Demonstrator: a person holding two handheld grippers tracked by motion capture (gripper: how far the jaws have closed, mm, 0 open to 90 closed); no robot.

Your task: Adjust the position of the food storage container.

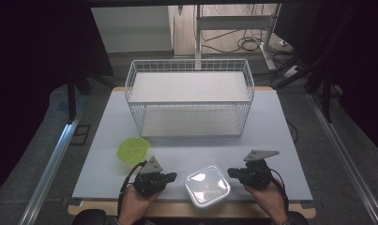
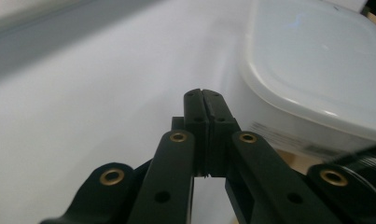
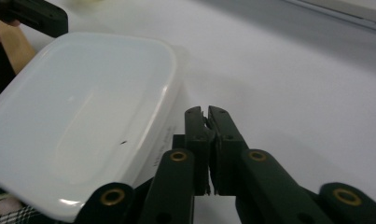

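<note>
**Grippers closed on either side of a lidded white container**

Table first: a pale blue-grey rectangular tabletop point(image 1: 271, 140) with a wooden edge at the near side carries everything. At its far half stands a white wire two-tier basket rack point(image 1: 190, 96), open at the top, with a flat white shelf in each tier. Near the front edge, between the two hands, sits a translucent white square plastic container with rounded corners and a snapped-on lid point(image 1: 207, 185); it rests flat on the tabletop. To its left and a little farther back lies a lime-green round plastic lid point(image 1: 133, 149), just beyond the left hand.

The left gripper point(image 2: 204, 100) has its black jaws pressed together with nothing between them, tips just beside the container's side wall. The right gripper point(image 3: 205, 116) likewise has its jaws together and empty, close to the container's opposite wall.
</note>
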